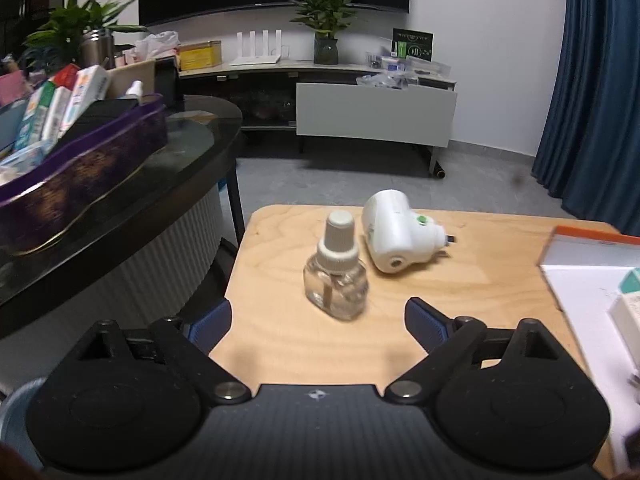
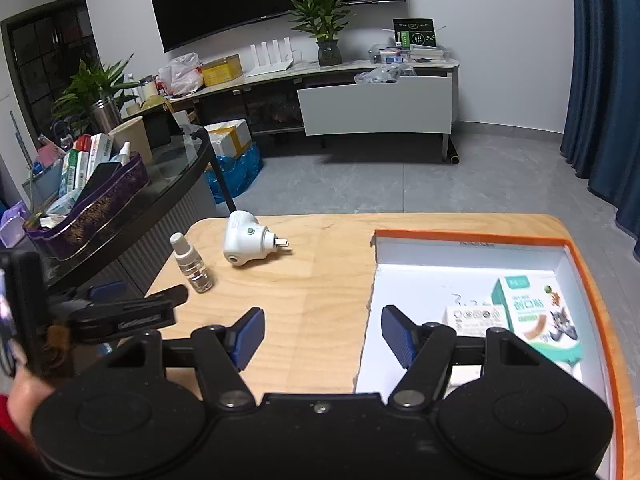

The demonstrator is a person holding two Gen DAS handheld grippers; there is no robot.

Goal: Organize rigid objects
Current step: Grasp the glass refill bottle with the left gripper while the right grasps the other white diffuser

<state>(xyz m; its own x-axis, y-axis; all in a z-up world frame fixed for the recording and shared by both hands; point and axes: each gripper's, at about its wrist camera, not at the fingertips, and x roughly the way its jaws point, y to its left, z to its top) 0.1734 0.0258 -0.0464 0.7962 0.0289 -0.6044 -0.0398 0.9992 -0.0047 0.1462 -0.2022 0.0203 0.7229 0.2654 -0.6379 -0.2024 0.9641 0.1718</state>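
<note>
On the wooden desk a small clear bottle with a pale ribbed cap stands upright near the far left corner. Just beside it, toward the far edge, a white plug-in device lies on its side with its prongs pointing toward the right edge; the two look very close, but whether they touch cannot be told.

The left gripper hovers over the near left part of the desk, pointing at the bottle. Its jaws are spread wide with nothing between the blue pads; the bottle stands just beyond their tips, not touched.

The right gripper is over the middle of the desk at the near edge, and its jaws are also apart and empty. One blue pad is above bare wood, the other over the left wall of an open white box with an orange rim that takes up the right side of the desk. Inside that box, toward its near right, lie a teal and white carton with cartoon art and a smaller white packet touching its left side.

In the right wrist view the left gripper's black arm shows at the left edge of the desk, near the bottle.

Left of the desk stands a dark glass-topped table carrying a purple basket full of boxes.
</note>
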